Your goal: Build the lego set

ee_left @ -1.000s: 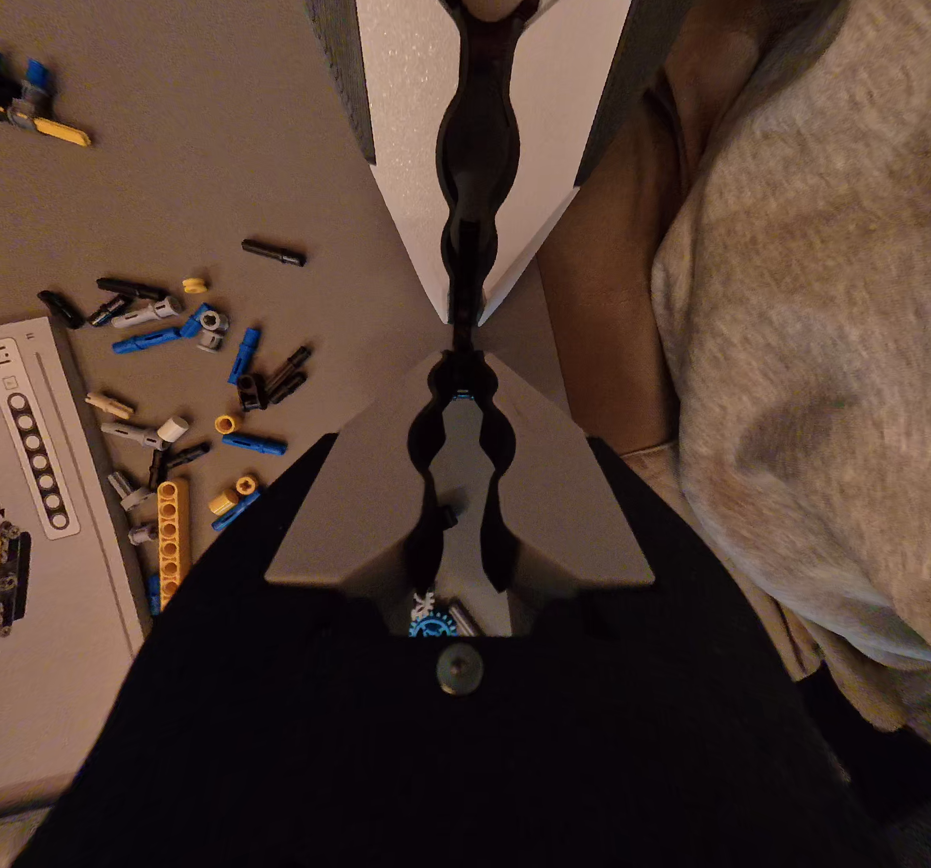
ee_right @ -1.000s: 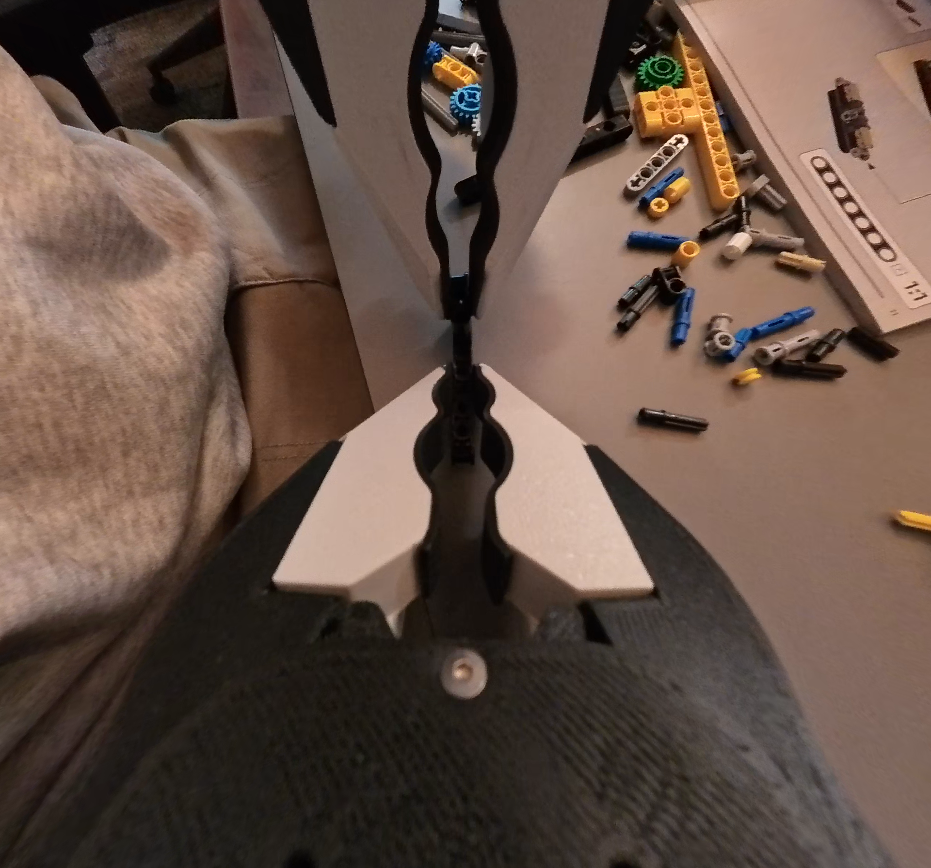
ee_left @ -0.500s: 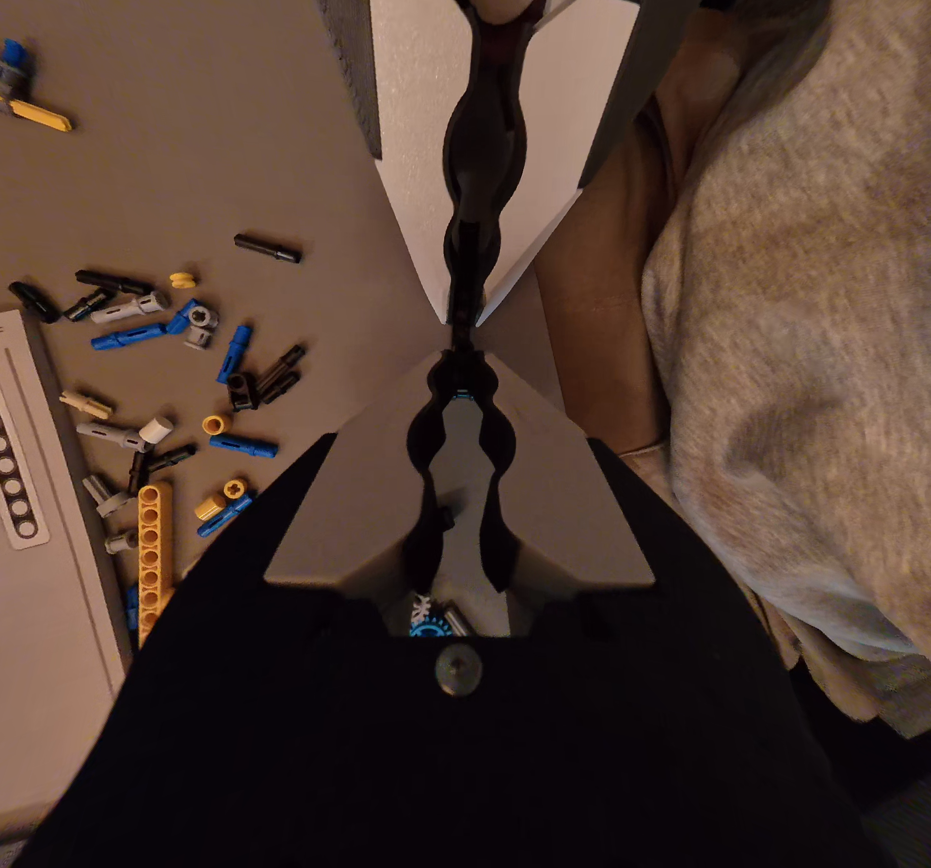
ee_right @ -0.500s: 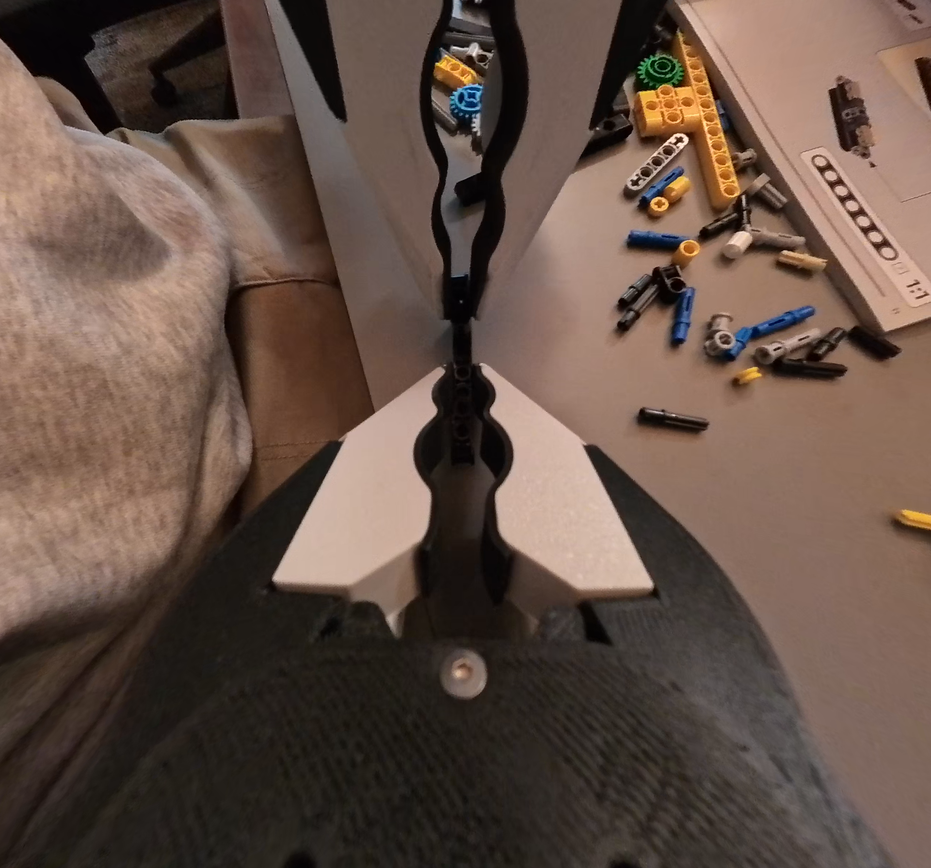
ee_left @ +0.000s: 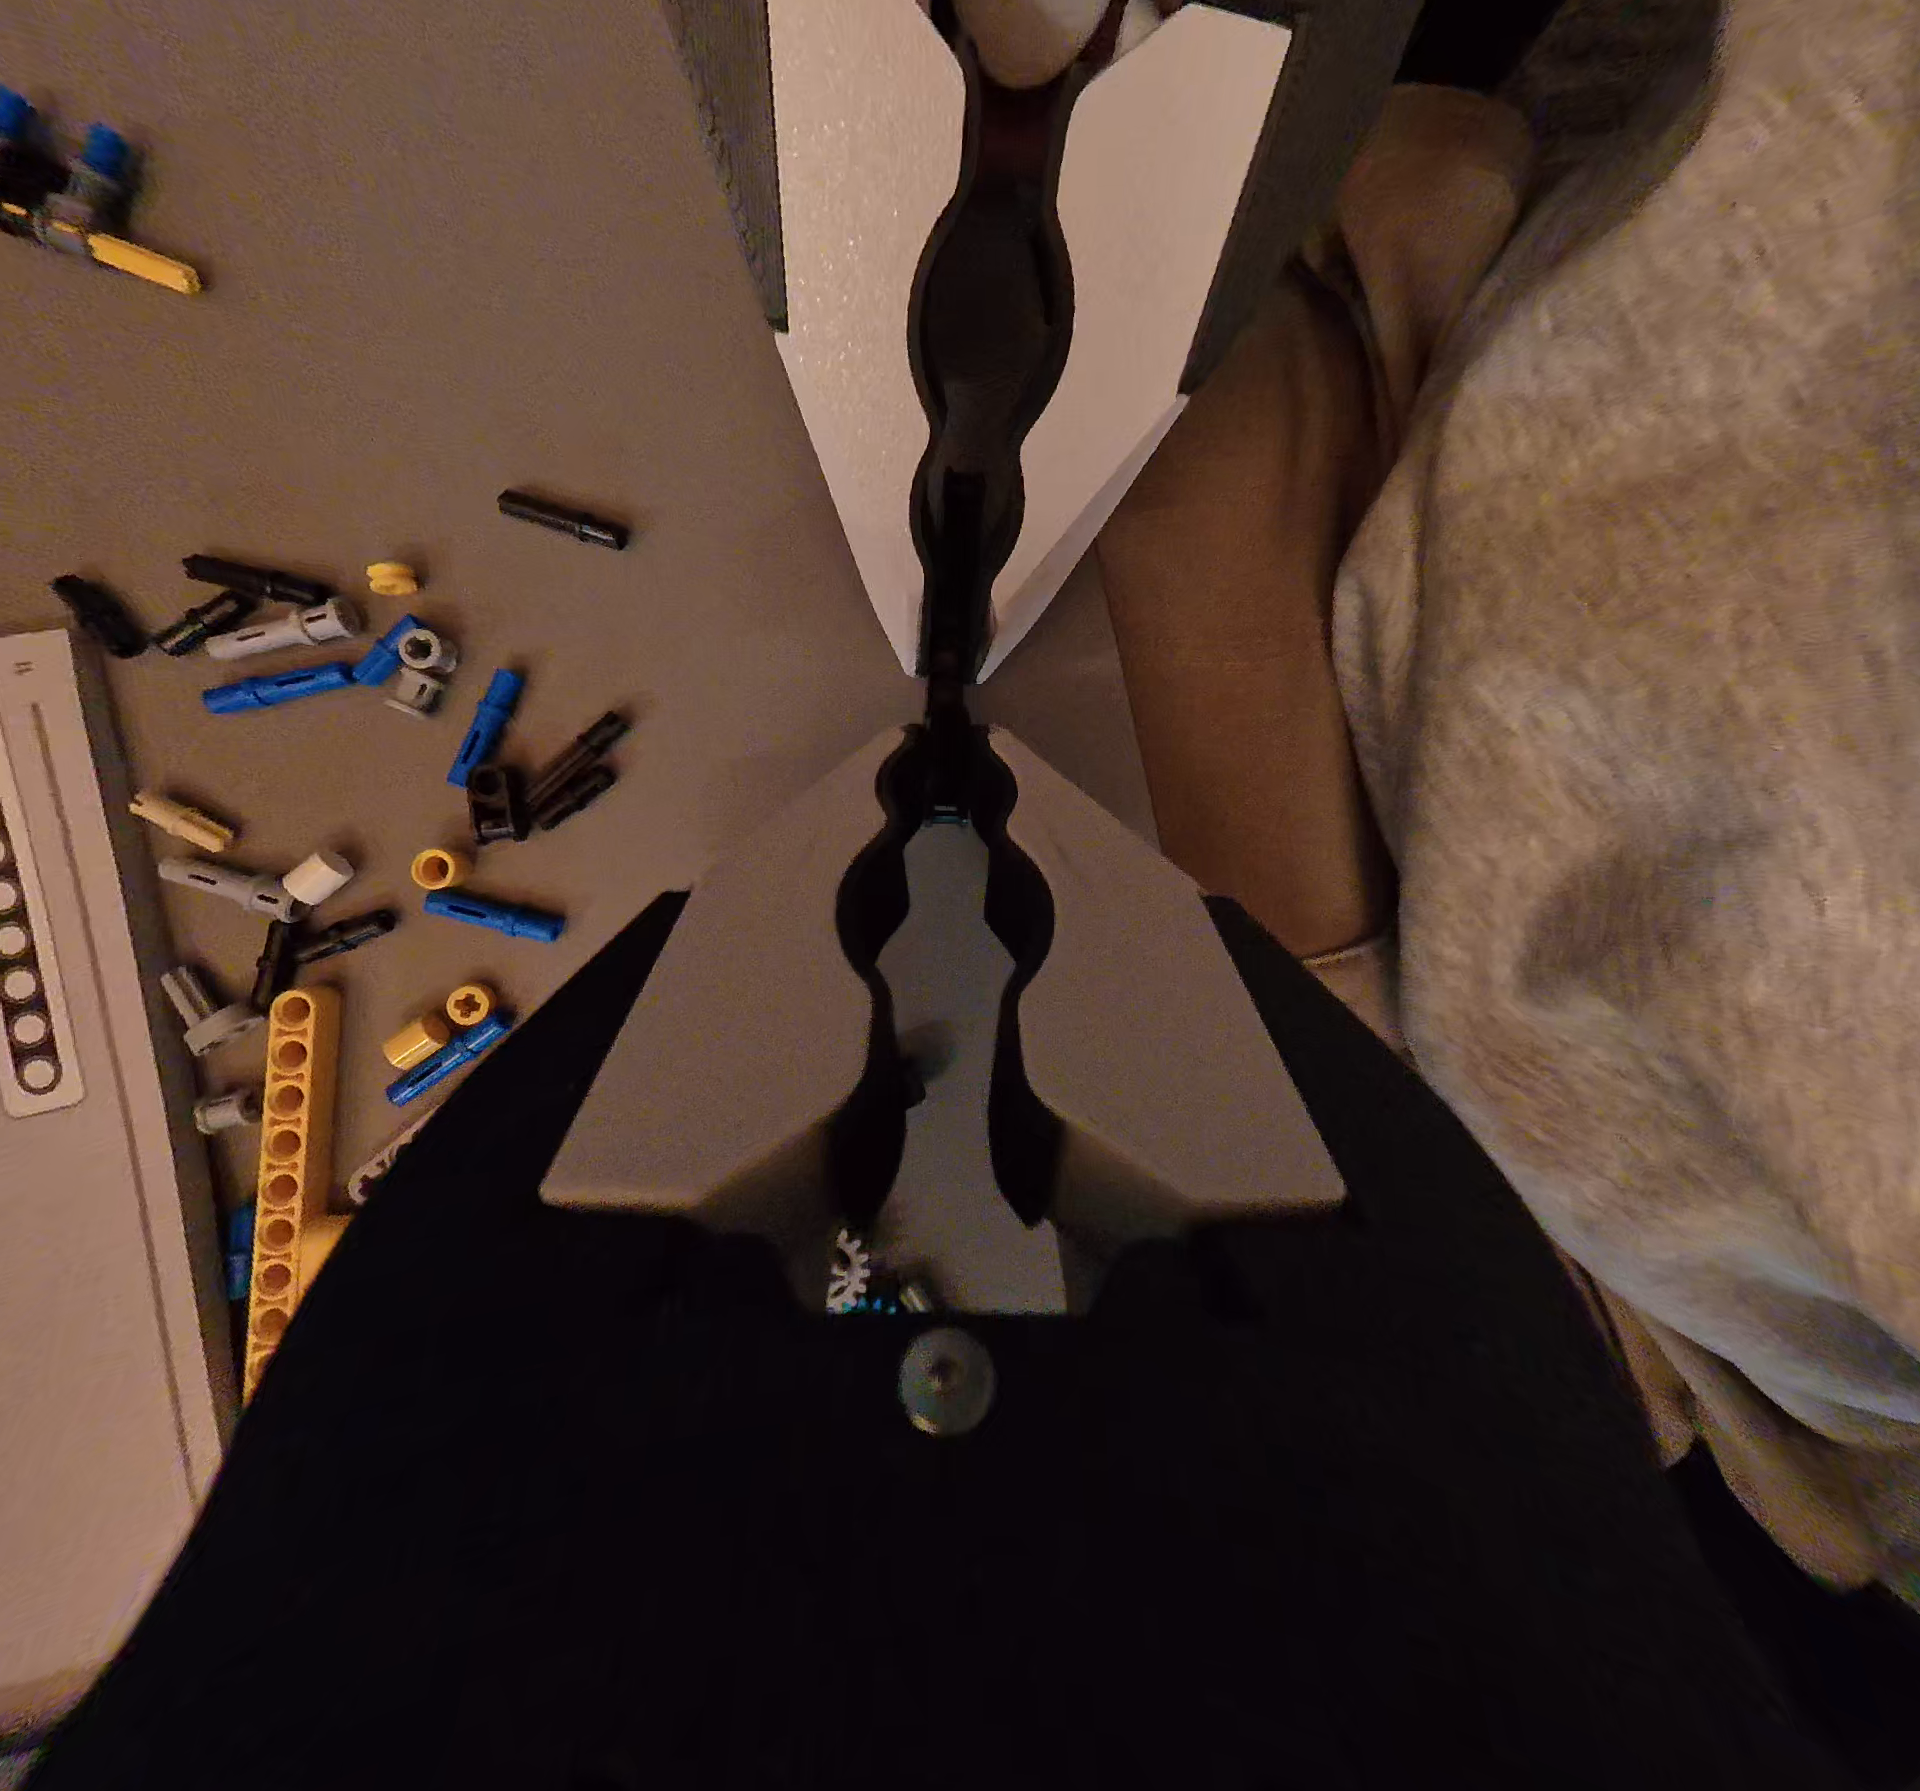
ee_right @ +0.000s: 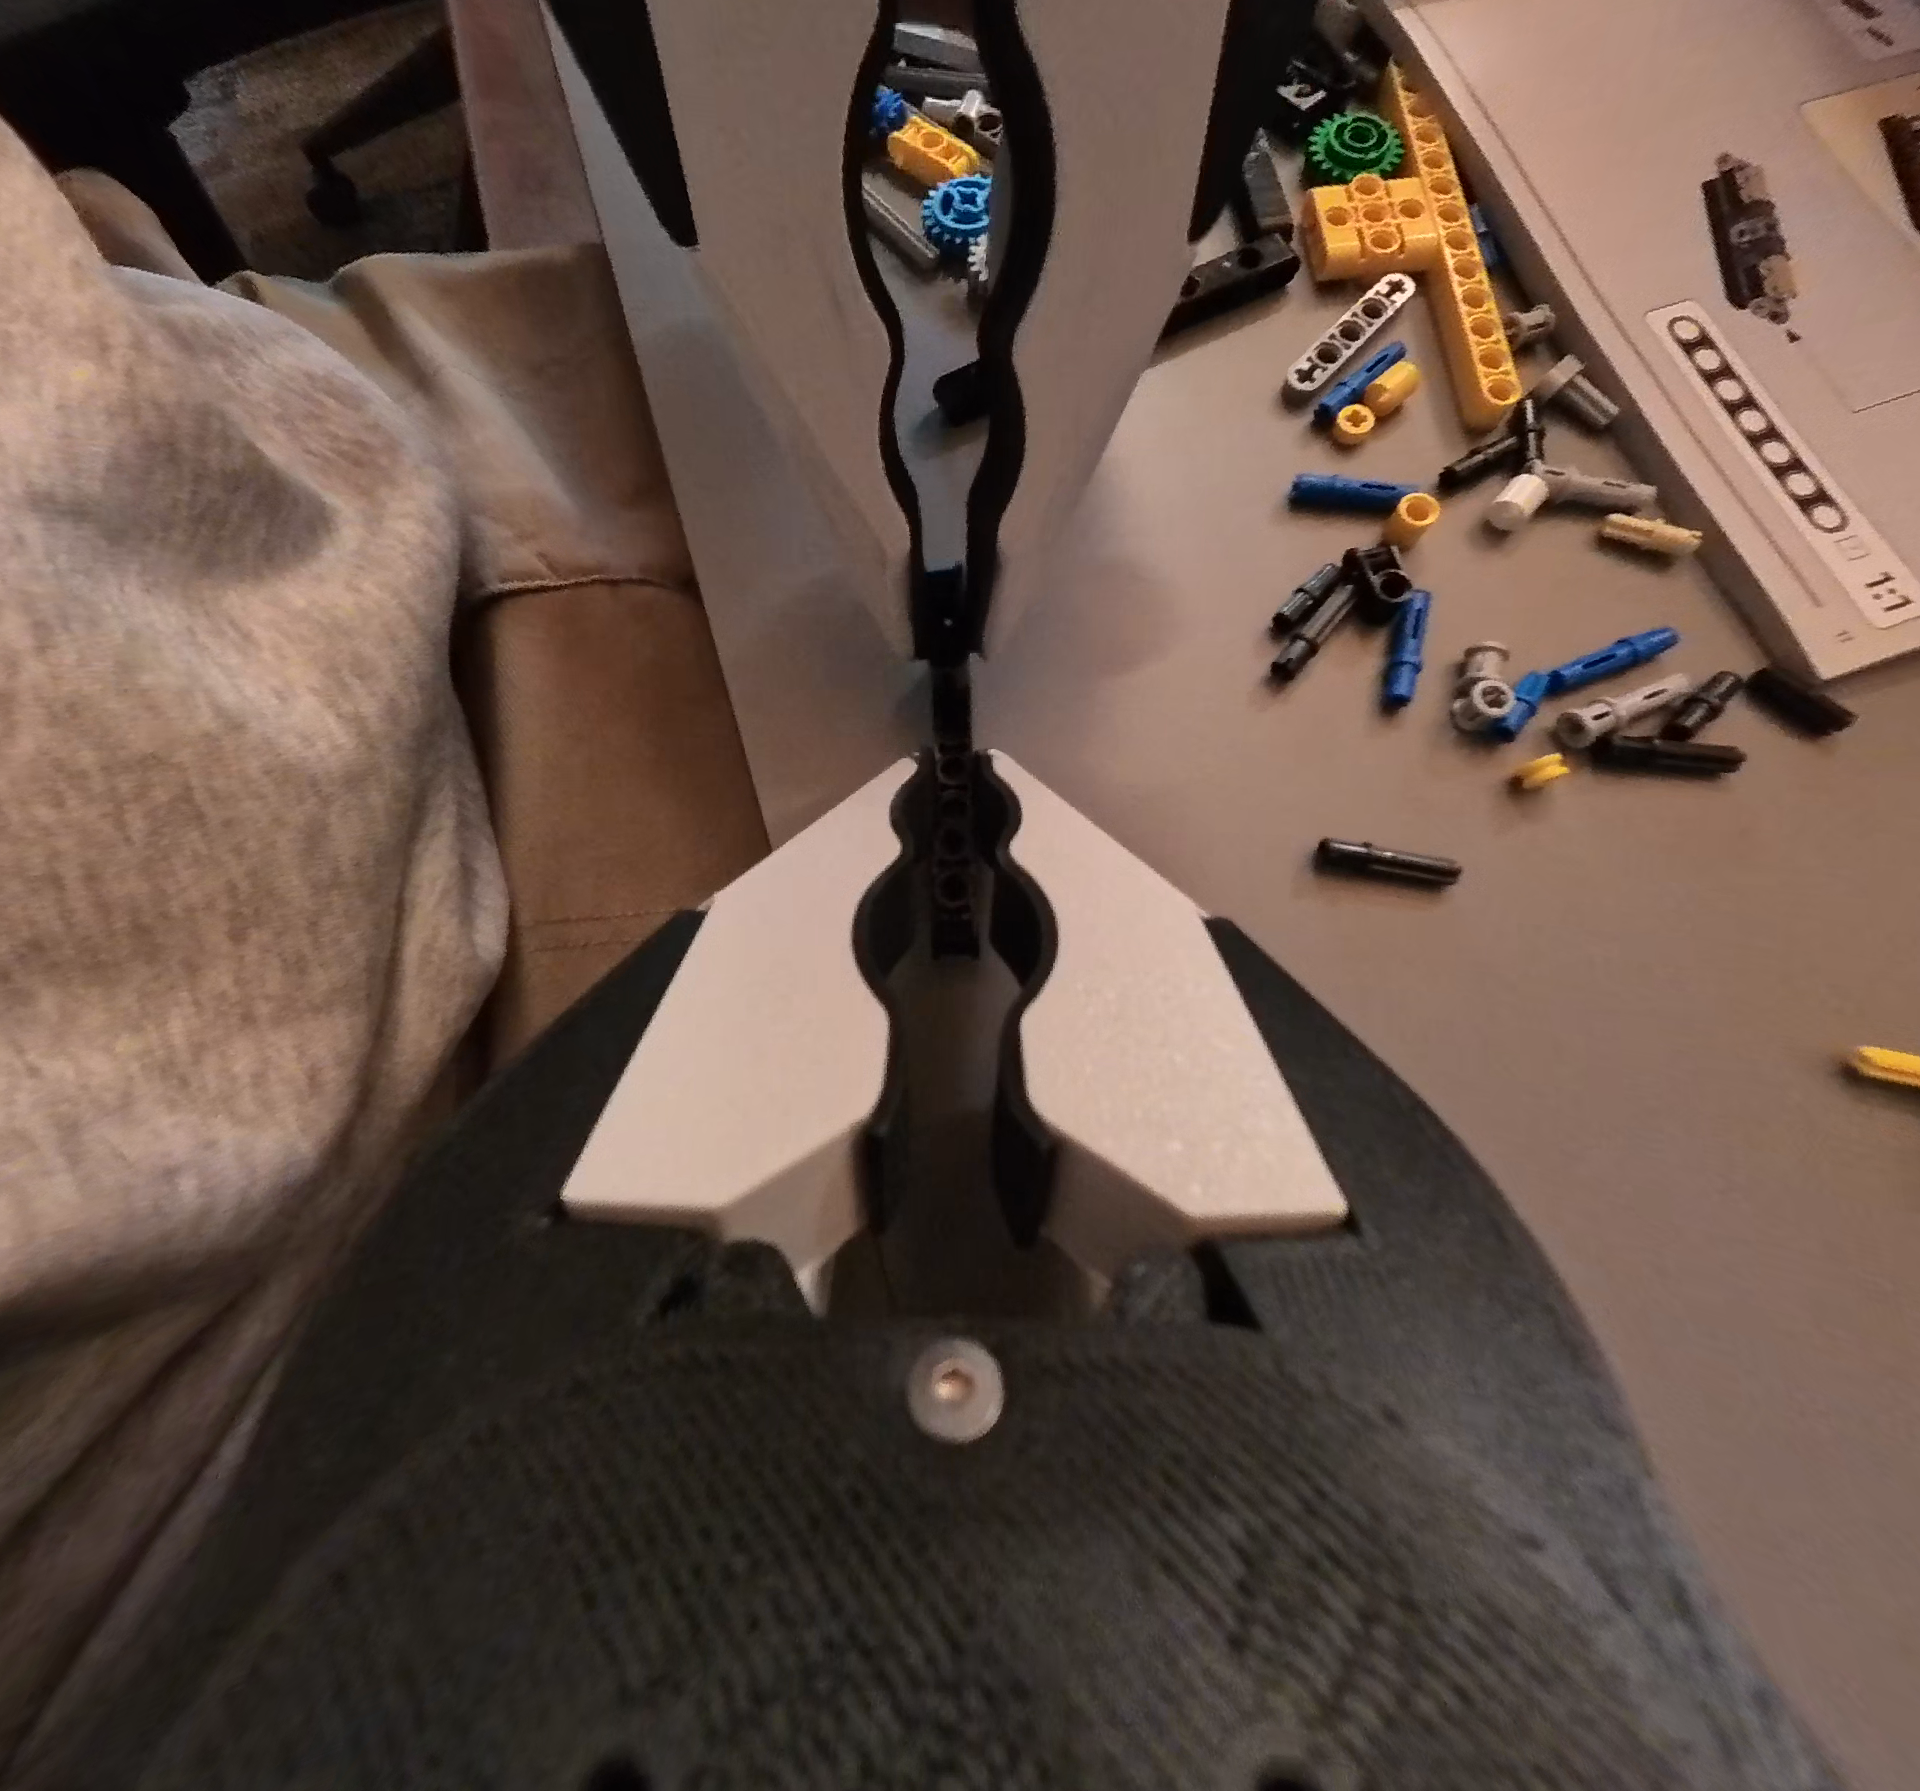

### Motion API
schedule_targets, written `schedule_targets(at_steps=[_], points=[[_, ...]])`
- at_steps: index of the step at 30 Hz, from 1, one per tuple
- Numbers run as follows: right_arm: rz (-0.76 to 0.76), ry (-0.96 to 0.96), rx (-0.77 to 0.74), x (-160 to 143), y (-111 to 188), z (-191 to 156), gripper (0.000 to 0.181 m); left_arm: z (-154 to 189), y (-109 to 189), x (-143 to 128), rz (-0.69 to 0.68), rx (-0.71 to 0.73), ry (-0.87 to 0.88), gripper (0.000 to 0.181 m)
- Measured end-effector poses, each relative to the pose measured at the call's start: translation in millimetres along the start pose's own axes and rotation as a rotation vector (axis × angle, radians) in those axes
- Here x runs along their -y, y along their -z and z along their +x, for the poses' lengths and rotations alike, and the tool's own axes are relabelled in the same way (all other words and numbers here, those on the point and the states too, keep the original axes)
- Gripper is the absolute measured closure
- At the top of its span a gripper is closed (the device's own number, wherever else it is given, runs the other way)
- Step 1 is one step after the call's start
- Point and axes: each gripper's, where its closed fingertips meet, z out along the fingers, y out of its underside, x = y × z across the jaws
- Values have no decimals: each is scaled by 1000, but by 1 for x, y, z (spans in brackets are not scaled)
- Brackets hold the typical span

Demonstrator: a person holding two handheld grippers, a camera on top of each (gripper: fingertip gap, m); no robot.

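Observation:
My two grippers meet tip to tip above the table's near edge. My right gripper (ee_right: 951, 759) is shut on a black beam with holes (ee_right: 951, 868) that lies along its jaws and sticks out past the tips. My left gripper (ee_left: 948, 739) is shut on a small dark pin with a blue end (ee_left: 945, 811). The pin meets the end of the beam in the narrow gap between the two tips. The right gripper (ee_left: 948, 661) and the beam (ee_left: 961, 546) also show in the left wrist view. The left gripper (ee_right: 948, 645) and the pin (ee_right: 943, 603) also show in the right wrist view.
Several loose blue, black, grey and yellow pins lie on the grey table (ee_right: 1558, 962). A long yellow beam (ee_right: 1455, 255), a green gear (ee_right: 1351, 146) and a blue gear (ee_right: 961, 214) lie by the open instruction booklet (ee_right: 1714, 214). A person's lap in a grey top (ee_left: 1662, 702) is beside the table edge. Left and right tips are no more than a few centimetres apart.
Both grippers stay shut and tip to tip. The left wrist view swayed slightly sideways over the table and back; the held parts look unchanged.

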Motion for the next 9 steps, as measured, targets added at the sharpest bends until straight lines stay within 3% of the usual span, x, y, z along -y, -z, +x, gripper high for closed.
schedule_targets(at_steps=[9], points=[[1, -1, -7, 0, 0, 1, 175, -4, -5, -8, -39, 44, -4, 168]])
